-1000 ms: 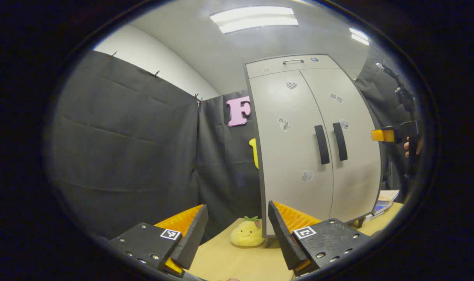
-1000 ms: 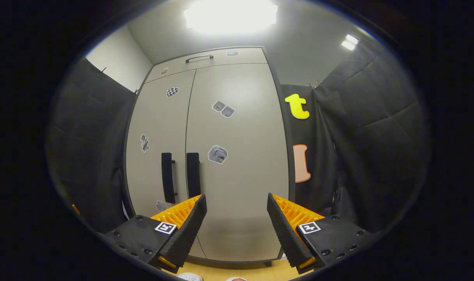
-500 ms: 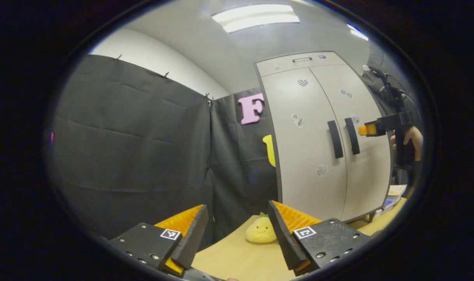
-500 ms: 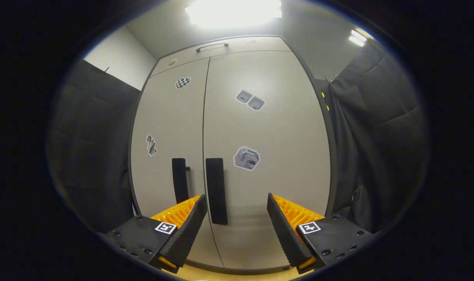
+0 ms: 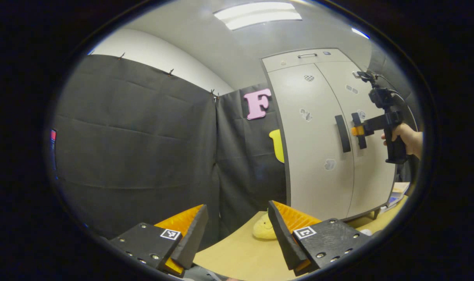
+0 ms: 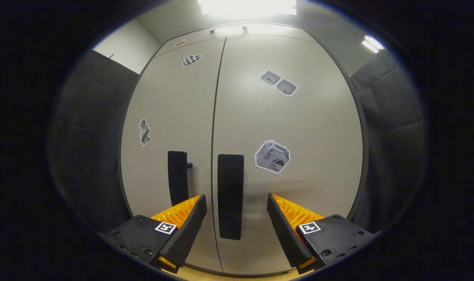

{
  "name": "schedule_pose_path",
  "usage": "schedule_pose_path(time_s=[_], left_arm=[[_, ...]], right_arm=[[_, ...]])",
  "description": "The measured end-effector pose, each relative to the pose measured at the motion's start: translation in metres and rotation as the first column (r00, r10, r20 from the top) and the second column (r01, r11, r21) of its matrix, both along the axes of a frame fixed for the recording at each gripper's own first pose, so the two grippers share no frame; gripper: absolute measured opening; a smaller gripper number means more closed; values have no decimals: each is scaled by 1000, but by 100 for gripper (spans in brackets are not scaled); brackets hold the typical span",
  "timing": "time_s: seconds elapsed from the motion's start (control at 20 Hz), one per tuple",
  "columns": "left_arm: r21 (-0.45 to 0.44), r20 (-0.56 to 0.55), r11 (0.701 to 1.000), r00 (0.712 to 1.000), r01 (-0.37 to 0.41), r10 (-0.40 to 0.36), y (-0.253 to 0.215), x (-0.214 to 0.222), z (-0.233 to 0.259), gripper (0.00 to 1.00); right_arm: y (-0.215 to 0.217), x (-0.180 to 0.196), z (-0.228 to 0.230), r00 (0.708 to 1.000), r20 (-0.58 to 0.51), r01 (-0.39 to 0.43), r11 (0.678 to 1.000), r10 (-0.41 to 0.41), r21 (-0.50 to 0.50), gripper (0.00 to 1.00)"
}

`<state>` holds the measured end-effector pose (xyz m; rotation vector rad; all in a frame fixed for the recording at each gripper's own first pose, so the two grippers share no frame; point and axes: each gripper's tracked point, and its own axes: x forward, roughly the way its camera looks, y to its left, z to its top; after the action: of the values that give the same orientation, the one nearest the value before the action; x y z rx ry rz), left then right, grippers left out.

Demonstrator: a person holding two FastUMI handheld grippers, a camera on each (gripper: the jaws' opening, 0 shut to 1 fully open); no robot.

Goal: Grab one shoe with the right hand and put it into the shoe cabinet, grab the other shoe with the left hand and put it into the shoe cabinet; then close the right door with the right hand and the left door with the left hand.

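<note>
A: Right tool [image 6: 237,218] was up at the shoe cabinet [image 6: 299,117], jaws spread wide, and the right door's handle [image 6: 230,195] stood squarely between the two fingers. Nothing pinched.

B: And both doors looked flush shut, so I'd judge it was lined up that way to take hold of the handle and pull the door open. No shoe can go in through a closed front.

A: In the left gripper view the same right tool [image 5: 356,130] sat level at handle height, a hand [image 5: 403,136] wrapped round its grip, its tip right at the right door's handle [image 5: 361,125]. Touching or just shy? Couldn't tell from there.

B: Left tool [image 5: 237,230]?

A: Held low and back over the worktop [image 5: 241,257], jaws spread, gripping nothing, aimed off toward the booth's cloth wall. It looked parked, keeping clear of the doors' swing while the right hand worked.

B: The left door's handle [image 6: 177,177] was just beside the right one, so the approach needed care not to catch both.

A: Agreed. A yellow plush toy [image 5: 263,230] lay on the worktop near the cabinet's left foot, partly behind a left finger.

B: The shoes?

A: None spotted on the worktop or in either tool. Whether any were behind those doors I couldn't tell.
</note>
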<state>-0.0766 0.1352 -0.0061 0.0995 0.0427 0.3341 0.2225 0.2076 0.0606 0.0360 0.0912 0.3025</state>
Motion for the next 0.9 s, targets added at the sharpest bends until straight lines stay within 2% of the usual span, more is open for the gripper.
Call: schedule_pose_path(time_s=[0.05, 0.15, 0.25, 0.3, 0.35, 0.4, 0.5, 0.55, 0.6, 0.65, 0.7, 0.9], left_arm=[[-1, -4, 1000, 1000, -2, 2, 2, 0, -2, 89], [-4, -8, 1000, 1000, -7, 7, 5, 0, -4, 89], [-6, -11, 1000, 1000, -11, 11, 7, -1, -6, 89], [-8, -11, 1000, 1000, -11, 10, 8, 0, -6, 89], [-12, -14, 1000, 1000, -9, 9, 7, 0, -7, 89], [-16, -15, 1000, 1000, -5, 5, 6, 2, -7, 89], [-16, -14, 1000, 1000, 2, -2, 5, 3, -7, 89], [-17, -12, 1000, 1000, 7, -7, 4, 2, -7, 89], [-20, -9, 1000, 1000, 13, -13, 2, 4, -6, 89], [-21, -5, 1000, 1000, 16, -16, 1, 4, -4, 89], [-22, -1, 1000, 1000, 20, -20, 0, 4, -2, 89], [-19, 16, 998, 999, 52, -52, -9, 8, 4, 89]], right_arm=[[3, 3, -2, 1000, -10, 0, 1000, -1, -1, 98], [8, 7, -7, 999, -43, -2, 1000, 2, 3, 92], [8, 10, -9, 998, -59, 22, 1000, -21, 12, 78], [10, 10, -8, 998, -56, 22, 1000, -21, 17, 66], [9, 11, -8, 998, -57, 33, 999, -32, 12, 63], [4, 8, -3, 997, -51, 54, 999, -54, 8, 67], [8, 12, -9, 996, -73, 54, 998, -52, 25, 37], [7, 12, -8, 995, -85, 48, 998, -45, 34, 37], [8, 12, -9, 995, -92, 39, 998, -34, 52, 29], [8, 14, -9, 995, -94, 32, 997, -26, 66, 15], [8, 13, -9, 995, -96, 27, 997, -20, 68, 10], [7, 3, -8, 992, -127, -12, 998, 20, 60, 10]])
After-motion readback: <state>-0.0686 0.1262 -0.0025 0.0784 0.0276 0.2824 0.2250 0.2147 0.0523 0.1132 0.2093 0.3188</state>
